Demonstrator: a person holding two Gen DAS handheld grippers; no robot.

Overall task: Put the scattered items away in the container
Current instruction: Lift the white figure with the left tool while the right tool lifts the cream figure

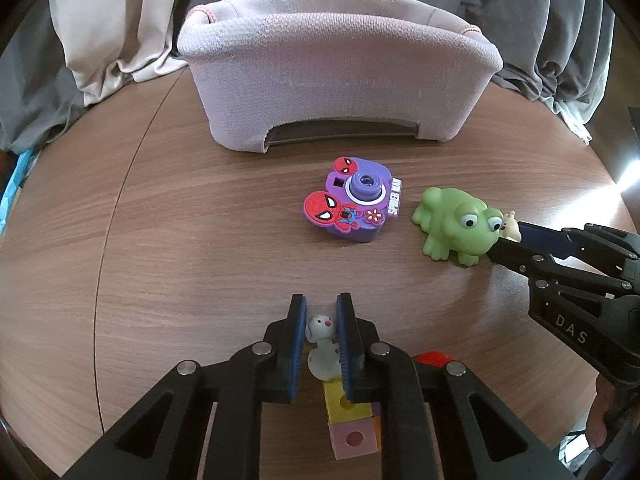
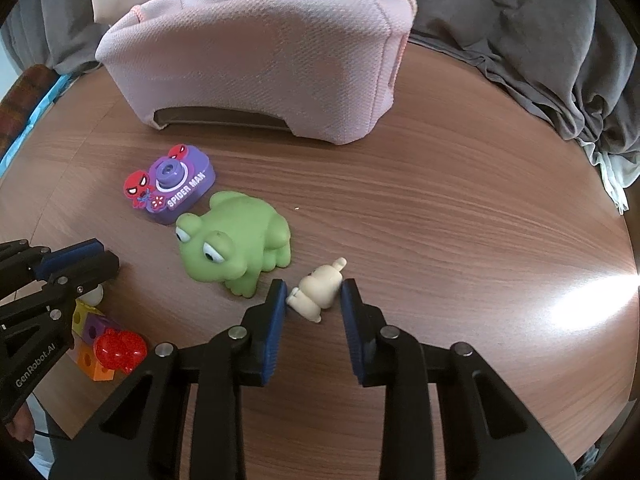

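A pink fabric basket [image 1: 340,80] [image 2: 260,60] stands at the far side of the round wooden table [image 1: 180,220]. My left gripper [image 1: 322,308] is shut on a small white snowman-like figure [image 1: 320,328], its blue pads pressing both sides. In the right wrist view my right gripper [image 2: 314,289] is shut on a cream figurine [image 2: 318,292] lying on the table just right of a green frog [image 2: 236,240] [image 1: 456,224]. A purple Spider-Man toy camera [image 1: 354,204] [image 2: 172,188] lies between the frog and the basket.
Coloured blocks with holes [image 1: 348,420] [image 2: 96,344] and a red toy [image 2: 118,350] sit under and beside the left gripper. Grey and beige cloth [image 1: 120,40] drapes behind the table. The table's right part [image 2: 480,220] is bare wood with a bright glare.
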